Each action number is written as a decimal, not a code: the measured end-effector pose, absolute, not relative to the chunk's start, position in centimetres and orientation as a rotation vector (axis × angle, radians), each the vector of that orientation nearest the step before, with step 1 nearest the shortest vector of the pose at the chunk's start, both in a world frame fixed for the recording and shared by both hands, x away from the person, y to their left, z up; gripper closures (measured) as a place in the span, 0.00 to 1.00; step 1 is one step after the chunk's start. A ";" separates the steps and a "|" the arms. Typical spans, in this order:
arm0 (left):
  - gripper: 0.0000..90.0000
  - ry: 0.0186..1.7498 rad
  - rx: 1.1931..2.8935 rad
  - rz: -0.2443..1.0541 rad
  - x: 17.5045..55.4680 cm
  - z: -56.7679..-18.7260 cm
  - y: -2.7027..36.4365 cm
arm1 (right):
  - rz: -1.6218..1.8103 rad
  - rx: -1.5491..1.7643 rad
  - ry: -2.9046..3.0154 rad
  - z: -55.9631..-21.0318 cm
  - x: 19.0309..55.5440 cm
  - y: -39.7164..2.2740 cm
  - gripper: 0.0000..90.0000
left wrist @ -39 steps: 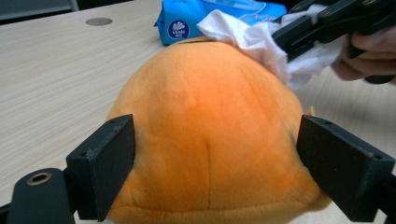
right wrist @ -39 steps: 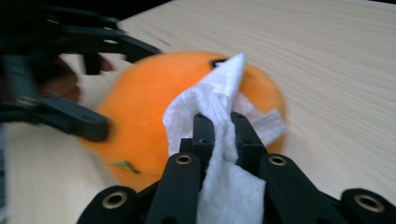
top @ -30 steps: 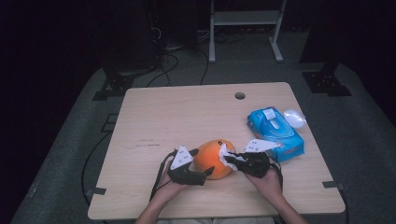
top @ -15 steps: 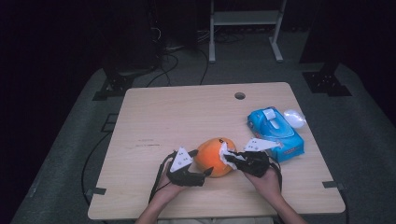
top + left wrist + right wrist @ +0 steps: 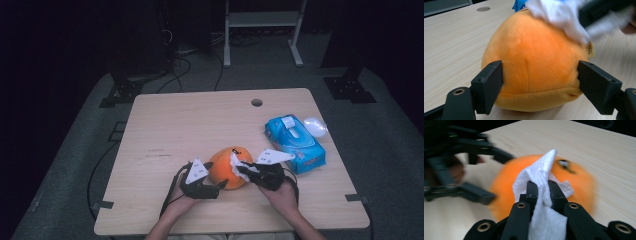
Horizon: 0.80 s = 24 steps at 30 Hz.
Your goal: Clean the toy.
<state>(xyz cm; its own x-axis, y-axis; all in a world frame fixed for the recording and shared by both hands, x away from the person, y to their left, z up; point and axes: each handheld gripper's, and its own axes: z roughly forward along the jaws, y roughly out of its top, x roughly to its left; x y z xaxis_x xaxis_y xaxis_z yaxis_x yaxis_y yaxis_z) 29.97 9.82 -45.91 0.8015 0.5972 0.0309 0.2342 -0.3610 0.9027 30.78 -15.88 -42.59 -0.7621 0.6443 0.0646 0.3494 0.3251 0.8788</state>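
While the left gripper (image 5: pixel 220 186) has just been closing its fingers around the orange plush toy (image 5: pixel 226 167), both pads touch its sides. Toy sits on the surface (image 5: pixel 200 125) near the front edge. Right gripper (image 5: pixel 241 169), fingers pressed together, pinches a white tissue (image 5: pixel 541 182) against the toy's top. Blue wipes pack (image 5: pixel 295 142) just beyond.

Light wood tabletop (image 5: pixel 200 125) is carrying an orange plush toy (image 5: pixel 227 170) sitting near the front edge, mid-width. Blue wipes pack (image 5: pixel 295 142) is lying toward the right edge, a white cap (image 5: pixel 315 126) just beside it.
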 end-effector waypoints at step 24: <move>0.19 0.707 1.850 0.395 30.9 -45.9 10.4 | 1.423 0.891 2.349 -43.0 29.8 -15.6 0.89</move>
